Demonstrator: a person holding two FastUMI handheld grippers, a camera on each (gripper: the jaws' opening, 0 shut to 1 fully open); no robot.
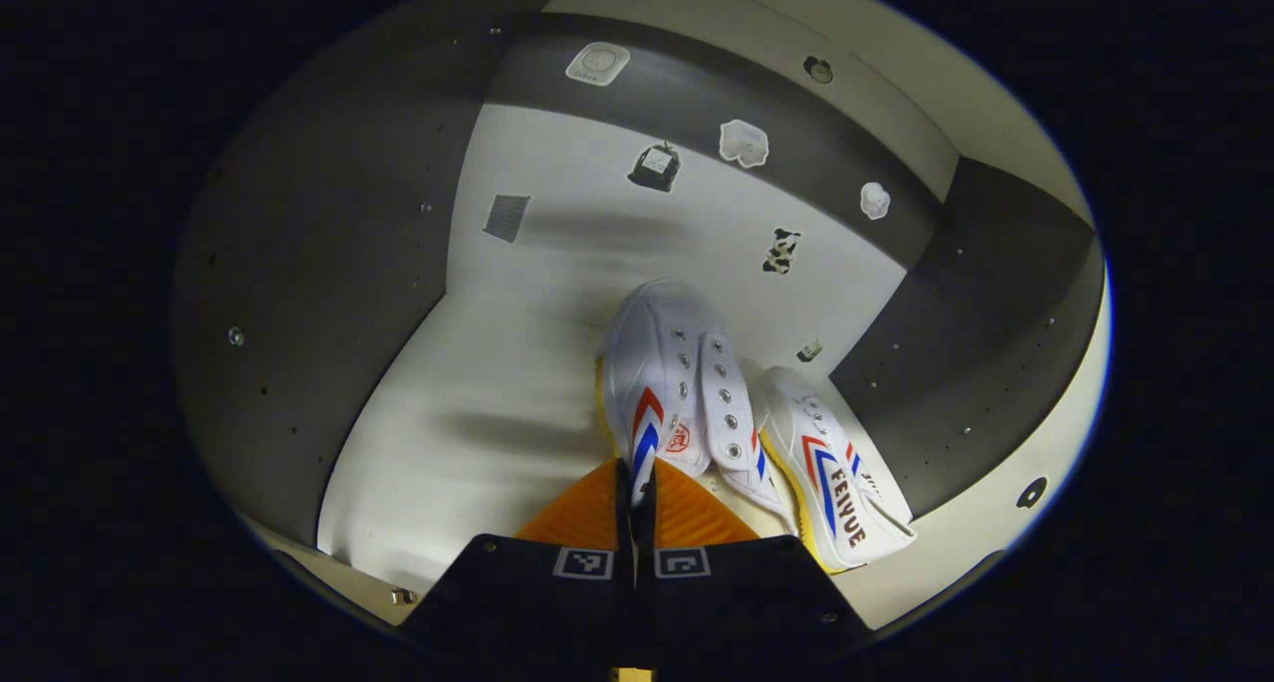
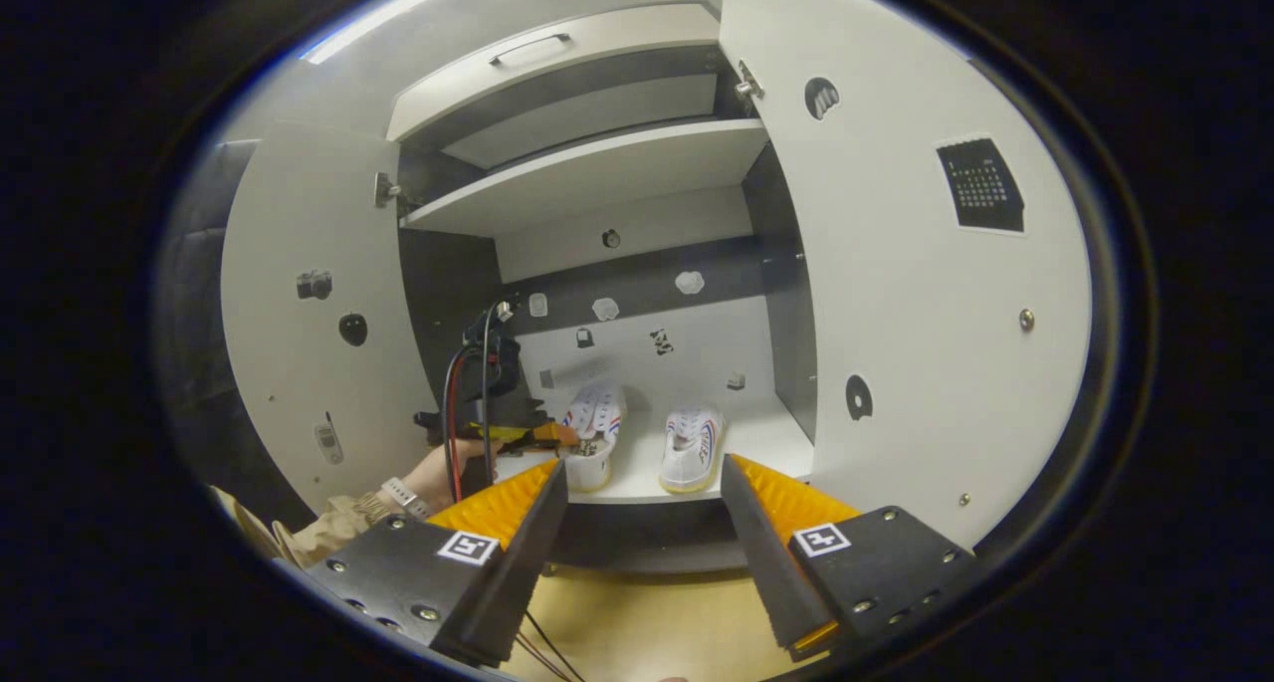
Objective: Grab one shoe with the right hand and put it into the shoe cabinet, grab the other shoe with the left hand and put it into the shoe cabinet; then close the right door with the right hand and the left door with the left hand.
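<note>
While the left gripper (image 1: 634,498) sits inside the shoe cabinet (image 2: 597,169), its fingers are pinched tight on the heel side wall of one white shoe (image 1: 665,383), almost no gap between them. That shoe rests on the cabinet's bottom shelf (image 1: 468,413), toe pointing at the back wall. Second white shoe (image 1: 836,468) lies just beside it, on the side nearer the dark side panel (image 1: 975,363), angled a bit, the two touching or nearly so near the laces. Small stickers (image 1: 743,142) dot the back wall above the shoes.

In the right gripper view, the right gripper (image 2: 645,523) hangs outside the cabinet front, fingers spread wide, nothing between them. Both doors stand open: left door (image 2: 309,324) and right door (image 2: 926,294). Both shoes sit on the bottom shelf near its front edge. The left gripper is at the shoe nearer the left door, held by a hand (image 2: 438,478) with a tan sleeve (image 2: 333,523), cables trailing from it. The other shoe sits free.
</note>
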